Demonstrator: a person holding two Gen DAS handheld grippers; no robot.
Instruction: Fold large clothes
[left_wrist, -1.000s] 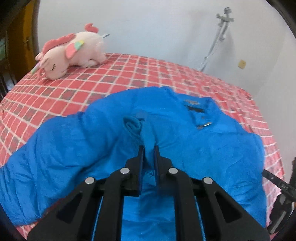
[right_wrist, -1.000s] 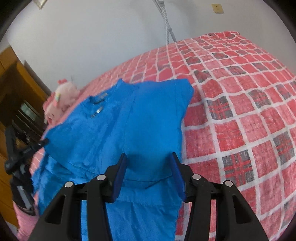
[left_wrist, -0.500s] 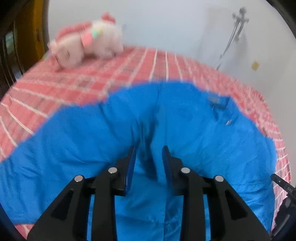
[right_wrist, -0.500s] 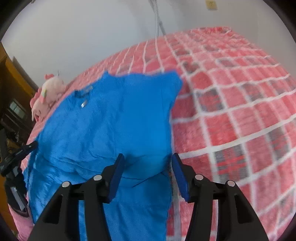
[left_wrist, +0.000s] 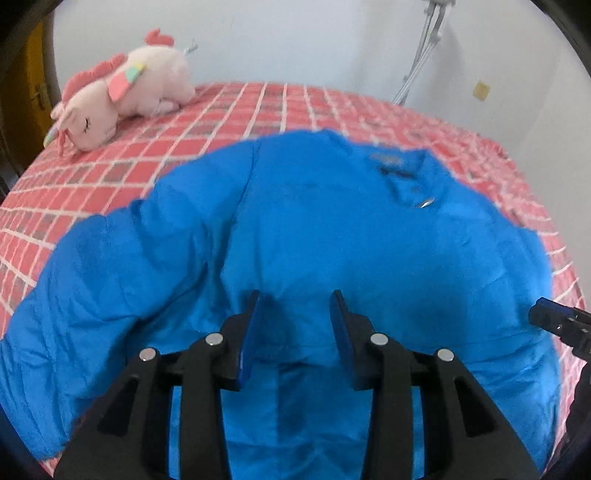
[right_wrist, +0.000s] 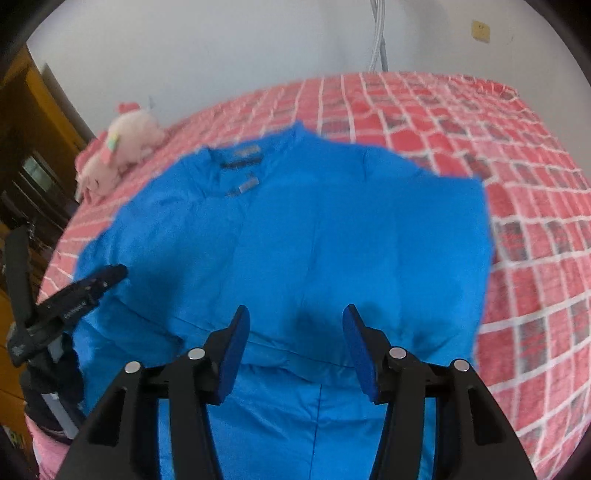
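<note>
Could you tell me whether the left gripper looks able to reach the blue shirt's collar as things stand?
Probably yes: the left gripper is open above the blue shirt, and only flat fabric lies before the collar.

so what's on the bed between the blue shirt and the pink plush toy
Nothing: only bare red checked bedspread lies between the shirt and the plush toy, clearest in the left wrist view.

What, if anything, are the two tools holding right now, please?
Nothing is held. The left tool and right tool are both open above the blue shirt, with no fabric between the fingers.
</note>
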